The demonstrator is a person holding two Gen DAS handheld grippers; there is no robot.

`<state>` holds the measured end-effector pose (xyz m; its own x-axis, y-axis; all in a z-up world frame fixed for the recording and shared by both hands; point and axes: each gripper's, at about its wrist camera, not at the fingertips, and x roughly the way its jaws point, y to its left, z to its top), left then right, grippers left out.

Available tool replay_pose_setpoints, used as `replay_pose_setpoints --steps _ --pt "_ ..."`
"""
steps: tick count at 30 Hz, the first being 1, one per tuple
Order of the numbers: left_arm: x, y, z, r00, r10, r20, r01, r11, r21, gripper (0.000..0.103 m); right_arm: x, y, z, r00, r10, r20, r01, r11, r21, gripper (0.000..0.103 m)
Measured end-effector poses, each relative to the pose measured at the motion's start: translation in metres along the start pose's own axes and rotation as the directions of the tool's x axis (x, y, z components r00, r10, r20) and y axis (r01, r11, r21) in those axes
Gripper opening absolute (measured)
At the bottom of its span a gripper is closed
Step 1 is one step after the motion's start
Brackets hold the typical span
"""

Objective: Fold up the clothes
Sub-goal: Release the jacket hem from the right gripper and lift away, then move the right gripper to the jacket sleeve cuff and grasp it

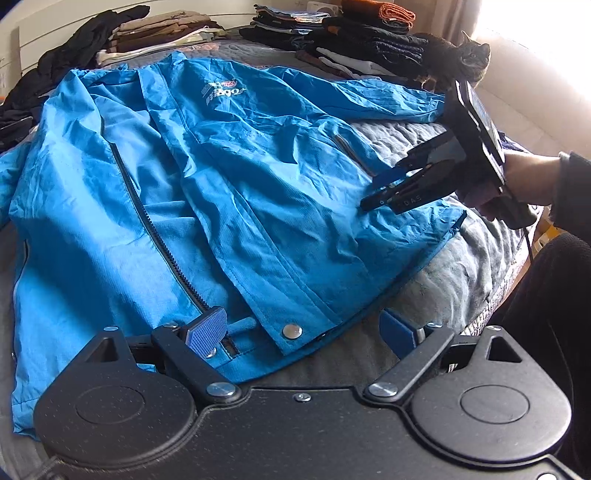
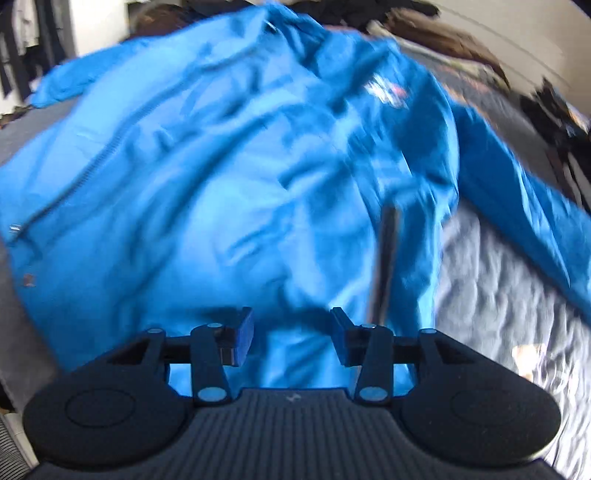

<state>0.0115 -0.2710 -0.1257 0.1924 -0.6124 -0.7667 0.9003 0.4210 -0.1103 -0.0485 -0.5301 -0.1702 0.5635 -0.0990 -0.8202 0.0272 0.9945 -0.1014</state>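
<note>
A blue zip-front jacket [image 1: 221,184] lies spread face up on a grey quilted bed cover [image 1: 454,266], its zipper undone and a white logo on the chest. My left gripper [image 1: 301,332] stands open at the jacket's near hem, its blue pads on either side of a snap button, not pinching the cloth. My right gripper [image 1: 375,192], held by a hand [image 1: 528,177], hovers at the jacket's right side near the pocket zip. In the blurred right wrist view the right gripper [image 2: 291,336] is open over the jacket [image 2: 258,166] with nothing between its pads.
Stacks of folded clothes [image 1: 351,33] line the far side of the bed, with a brown and beige stack [image 1: 166,29] and a dark loose pile [image 1: 74,48] at the left. A cat [image 1: 472,55] sits at the far right beside the jacket's sleeve [image 1: 388,99].
</note>
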Motion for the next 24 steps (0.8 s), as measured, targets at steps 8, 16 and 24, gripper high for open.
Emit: replay_pose_setpoints --steps 8,16,24 --pt "-0.001 0.004 0.001 1.000 0.003 0.006 -0.003 1.000 -0.011 0.089 -0.009 -0.024 -0.008 0.998 0.062 -0.002 -0.062 0.993 0.101 0.045" --pt "0.003 0.001 0.002 1.000 0.001 0.018 -0.001 1.000 -0.013 0.089 -0.022 -0.043 0.039 0.947 0.196 0.256 -0.265 0.925 0.274 0.046" --pt "0.016 0.005 -0.001 1.000 0.019 -0.016 -0.019 1.000 -0.013 0.089 0.047 -0.078 0.046 0.965 0.174 0.195 -0.243 0.872 0.425 0.046"
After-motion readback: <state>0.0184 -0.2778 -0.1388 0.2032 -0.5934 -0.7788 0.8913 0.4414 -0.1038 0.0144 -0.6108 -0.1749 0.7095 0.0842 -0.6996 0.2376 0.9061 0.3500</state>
